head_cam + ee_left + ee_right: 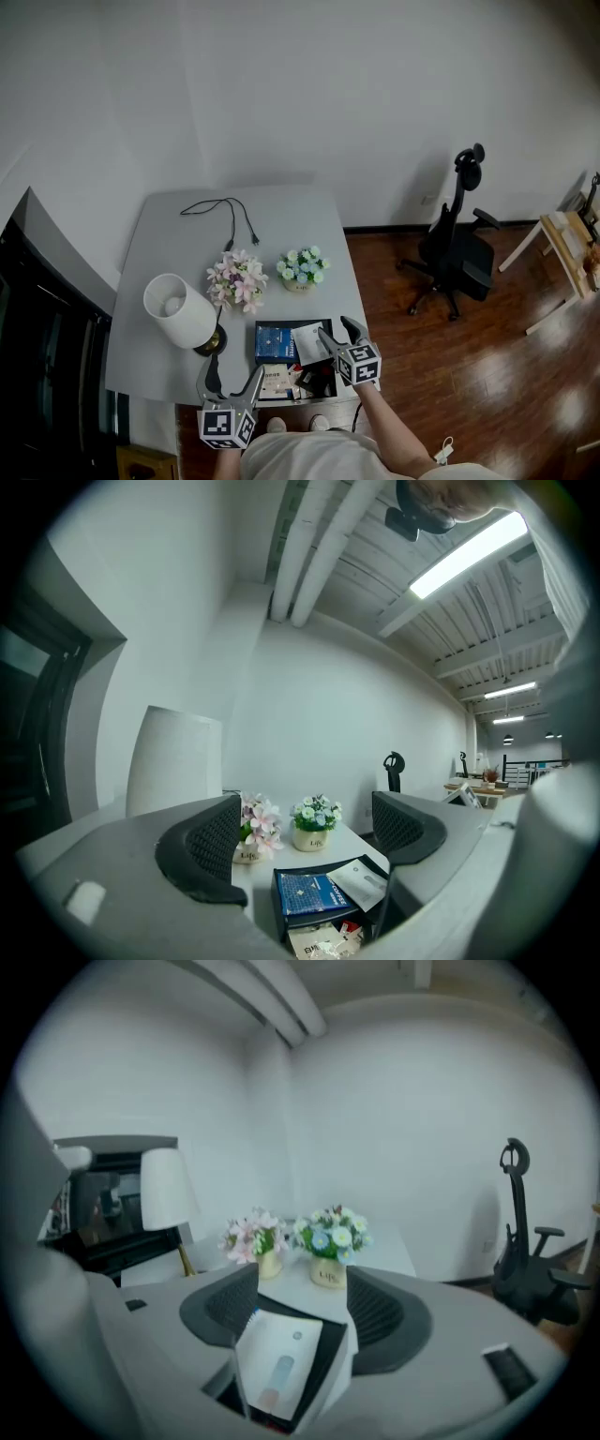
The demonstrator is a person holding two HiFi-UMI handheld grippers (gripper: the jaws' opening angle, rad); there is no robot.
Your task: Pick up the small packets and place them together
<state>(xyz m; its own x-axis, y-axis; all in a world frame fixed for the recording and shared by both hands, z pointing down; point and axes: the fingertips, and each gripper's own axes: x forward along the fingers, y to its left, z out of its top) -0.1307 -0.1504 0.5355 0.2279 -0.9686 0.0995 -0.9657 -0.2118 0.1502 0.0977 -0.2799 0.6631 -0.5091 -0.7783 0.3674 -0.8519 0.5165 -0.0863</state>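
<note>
Flat white packet [278, 1372] in shallow black tray [325, 1366]; right claw [302, 1307] apart just beside it, left claw [307, 829] apart, empty.

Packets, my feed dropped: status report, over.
Left tongs open, empty. Right tongs open, white packet below them, unclamped, in black tray beside blue packet. Loose packets at table edge. Nothing in the way.

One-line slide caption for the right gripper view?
Right gripper, jaws apart around a white packet on a black tray; potted pink flowers and potted blue flowers behind.
</note>
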